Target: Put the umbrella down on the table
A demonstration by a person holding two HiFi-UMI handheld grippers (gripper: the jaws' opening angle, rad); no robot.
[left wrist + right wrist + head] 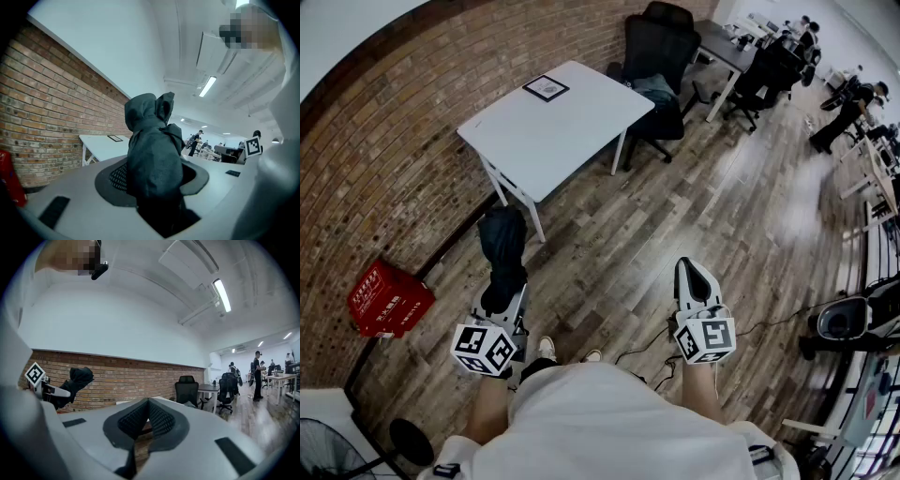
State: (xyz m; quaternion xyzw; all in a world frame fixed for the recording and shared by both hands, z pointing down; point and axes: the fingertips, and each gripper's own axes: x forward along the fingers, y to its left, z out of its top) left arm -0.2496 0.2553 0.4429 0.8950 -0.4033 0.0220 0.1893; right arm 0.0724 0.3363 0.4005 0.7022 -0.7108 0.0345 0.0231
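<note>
A folded dark umbrella [502,246] sticks out forward from my left gripper [502,296], which is shut on its lower end. In the left gripper view the umbrella [152,154] fills the gap between the pads of that gripper [154,183]. The white table [553,122] stands ahead by the brick wall, well beyond the umbrella's tip, and shows in the left gripper view as a table [101,143] behind the jaws. My right gripper [695,274] hangs level to the right, shut with nothing in it [147,416]. From its view the umbrella [77,378] shows at the left.
A small framed card [546,88] lies on the table's far part. A black office chair [656,56] stands at the table's right end. A red crate [389,298] sits by the wall at left, a fan [328,455] at bottom left. Desks and people are far right.
</note>
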